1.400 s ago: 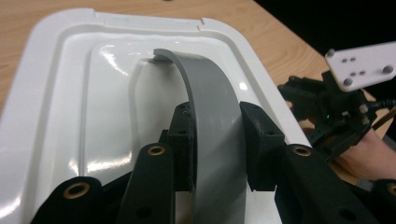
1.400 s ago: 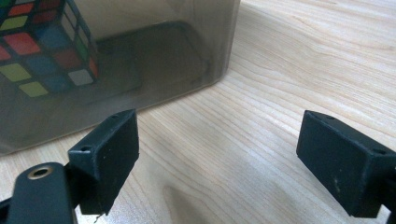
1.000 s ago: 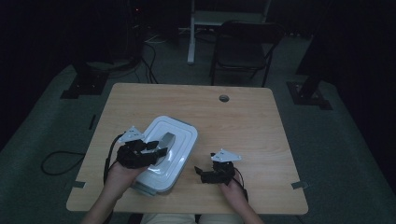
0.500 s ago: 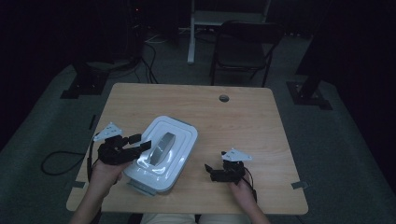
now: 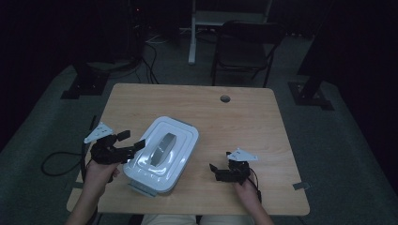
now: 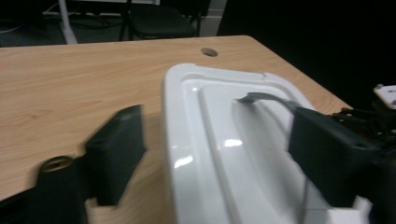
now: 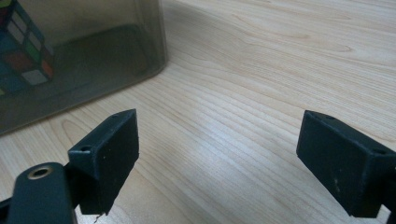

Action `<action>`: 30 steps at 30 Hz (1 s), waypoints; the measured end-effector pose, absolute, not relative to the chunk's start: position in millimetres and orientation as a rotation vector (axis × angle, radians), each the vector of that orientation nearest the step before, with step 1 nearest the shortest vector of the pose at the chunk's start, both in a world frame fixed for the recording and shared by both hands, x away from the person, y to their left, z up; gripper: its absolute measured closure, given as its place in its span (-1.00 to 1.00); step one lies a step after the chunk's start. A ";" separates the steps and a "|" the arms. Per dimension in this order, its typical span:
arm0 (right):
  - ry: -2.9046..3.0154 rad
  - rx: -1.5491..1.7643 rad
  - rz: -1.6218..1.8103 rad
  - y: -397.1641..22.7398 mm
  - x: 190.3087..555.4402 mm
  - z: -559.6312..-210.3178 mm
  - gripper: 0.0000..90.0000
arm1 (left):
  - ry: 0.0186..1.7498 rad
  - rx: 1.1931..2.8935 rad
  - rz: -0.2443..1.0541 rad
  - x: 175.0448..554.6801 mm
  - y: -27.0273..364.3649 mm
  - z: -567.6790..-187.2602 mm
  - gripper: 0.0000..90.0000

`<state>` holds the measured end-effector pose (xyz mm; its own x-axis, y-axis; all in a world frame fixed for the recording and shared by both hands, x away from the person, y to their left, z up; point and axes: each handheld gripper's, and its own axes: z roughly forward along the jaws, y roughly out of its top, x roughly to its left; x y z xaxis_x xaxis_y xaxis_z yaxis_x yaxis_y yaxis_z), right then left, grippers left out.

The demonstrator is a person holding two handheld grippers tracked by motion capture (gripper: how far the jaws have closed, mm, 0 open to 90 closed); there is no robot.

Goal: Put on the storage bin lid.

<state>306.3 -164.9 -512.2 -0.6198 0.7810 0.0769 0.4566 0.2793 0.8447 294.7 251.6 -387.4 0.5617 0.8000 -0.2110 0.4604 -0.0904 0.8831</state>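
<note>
White lidded box (image 5: 162, 155) lying on the near-left part of the wooden bench (image 5: 234, 122), turned at an angle, one corner near the front edge. Lid (image 6: 224, 140) white and glossy with stepped ridges, a grey handle (image 5: 161, 146) lying along its recessed middle. Box walls smoky and see-through in the right gripper view (image 7: 84, 51), a colour-tiled puzzle cube (image 7: 23, 46) visible inside at the left.

Left gripper (image 5: 126, 144) just beside the box's left side, held in the person's left hand (image 5: 101, 171), pointing right toward the lid. Jaws released and just been opening, standing apart in the left gripper view (image 6: 219, 163): one over bare bench left of the lid's edge, the other above the lid near the handle, blurred; whether it touches the lid cannot be told. Nothing clamped between them, only the lid's left rim lying in the gap.

Right gripper (image 5: 213, 171) on the near-right part of the bench, well apart from the box, held in the person's right hand (image 5: 246, 190), pointing left toward it. Jaws released and wide apart in the right gripper view (image 7: 219, 158), bare wood grain between them, the box's near corner ahead to the left.

Round cable hole (image 5: 225, 98) in the bench near the far edge. Dark chair (image 5: 244, 51) standing beyond the bench on the grey floor, cables (image 5: 61, 161) trailing on the floor at the left.
</note>
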 end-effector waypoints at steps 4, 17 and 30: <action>2.207 1.121 1.269 -164.5 306.5 -513.1 -0.71 | 1.088 1.716 0.420 297.1 261.3 -391.0 -0.82; 2.234 1.111 1.257 -161.4 306.3 -517.0 -0.71 | 1.194 1.679 0.536 309.9 285.4 -411.9 -0.99; 2.245 1.109 1.246 -159.9 306.6 -519.1 -0.71 | 1.268 1.647 0.645 325.8 302.8 -451.7 -0.99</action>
<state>306.6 -159.9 -519.1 -0.6362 0.7682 0.0717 0.4673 0.3097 0.8281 325.8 302.8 -451.7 0.3298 0.9354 -0.1275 0.4480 -0.0362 0.8933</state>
